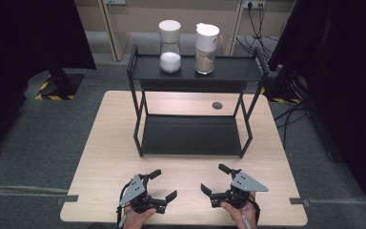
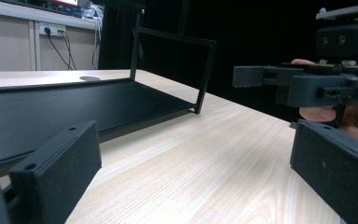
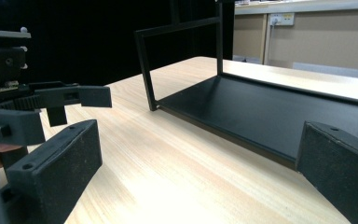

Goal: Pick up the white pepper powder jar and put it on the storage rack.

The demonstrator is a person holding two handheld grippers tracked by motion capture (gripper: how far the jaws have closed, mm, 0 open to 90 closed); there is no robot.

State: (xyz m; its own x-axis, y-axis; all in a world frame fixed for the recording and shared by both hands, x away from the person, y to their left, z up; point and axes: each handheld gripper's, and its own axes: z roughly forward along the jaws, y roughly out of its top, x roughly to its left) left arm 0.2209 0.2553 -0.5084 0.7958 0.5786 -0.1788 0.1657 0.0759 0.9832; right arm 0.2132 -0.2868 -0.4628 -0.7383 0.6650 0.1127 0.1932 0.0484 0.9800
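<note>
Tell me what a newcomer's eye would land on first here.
First, the two white-capped jars on the top shelf of the black rack: the left jar holds white powder, the right jar something tan. Next, the two open grippers resting low on the table's near edge, left gripper and right gripper, jaws angled toward each other.

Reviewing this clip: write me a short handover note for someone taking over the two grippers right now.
Left gripper: open, holding nothing, low over the near edge of the table.
Right gripper: open, holding nothing, beside the left one, jaws turned toward it.
Things: a black two-level rack stands at the middle of the table. On its top shelf, a white-lidded jar of white powder at left and a white-lidded jar of tan grains at right, both upright and apart. The lower shelf is bare.
Done: nothing handled so far as the scene shows.
Left: probably reach up for the jars; neither gripper is near them yet.
</note>
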